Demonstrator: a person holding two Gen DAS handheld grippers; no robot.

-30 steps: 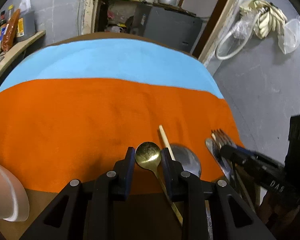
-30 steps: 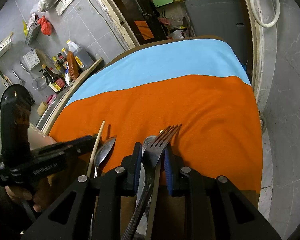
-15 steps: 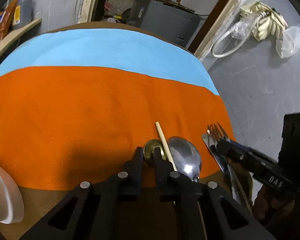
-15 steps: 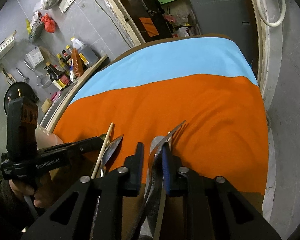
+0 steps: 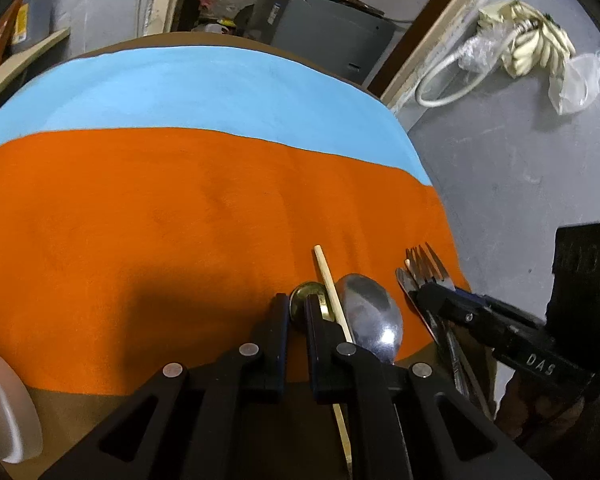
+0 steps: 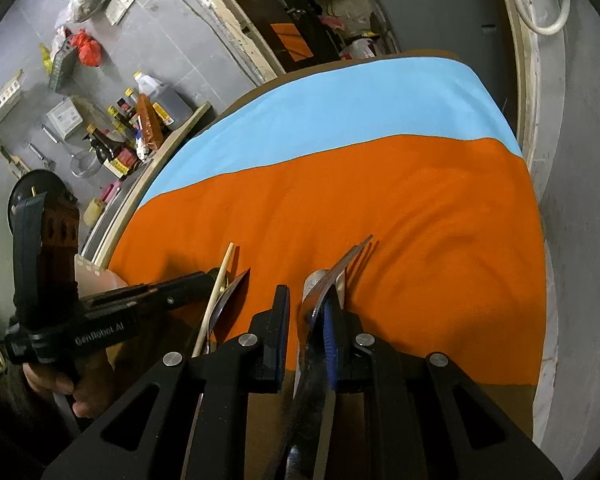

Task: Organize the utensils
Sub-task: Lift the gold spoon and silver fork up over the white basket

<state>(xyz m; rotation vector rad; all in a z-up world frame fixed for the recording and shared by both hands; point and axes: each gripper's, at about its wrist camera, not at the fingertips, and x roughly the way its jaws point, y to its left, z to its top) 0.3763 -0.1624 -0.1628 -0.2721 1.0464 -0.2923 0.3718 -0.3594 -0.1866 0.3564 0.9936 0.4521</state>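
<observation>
In the left wrist view my left gripper is shut on the neck of a small gold spoon lying at the near edge of the orange cloth. A wooden chopstick and a large silver spoon lie just right of it. Further right are a fork and a knife, with my right gripper over them. In the right wrist view my right gripper is shut on the fork, turned on edge, with the knife beside it.
The table carries an orange and light blue cloth. A white bowl rim sits at the near left corner. A shelf with bottles stands left of the table. A grey cabinet stands behind it.
My left gripper has closed on the gold spoon and shifted right. My right gripper has narrowed on the fork, which has rolled onto its edge.
</observation>
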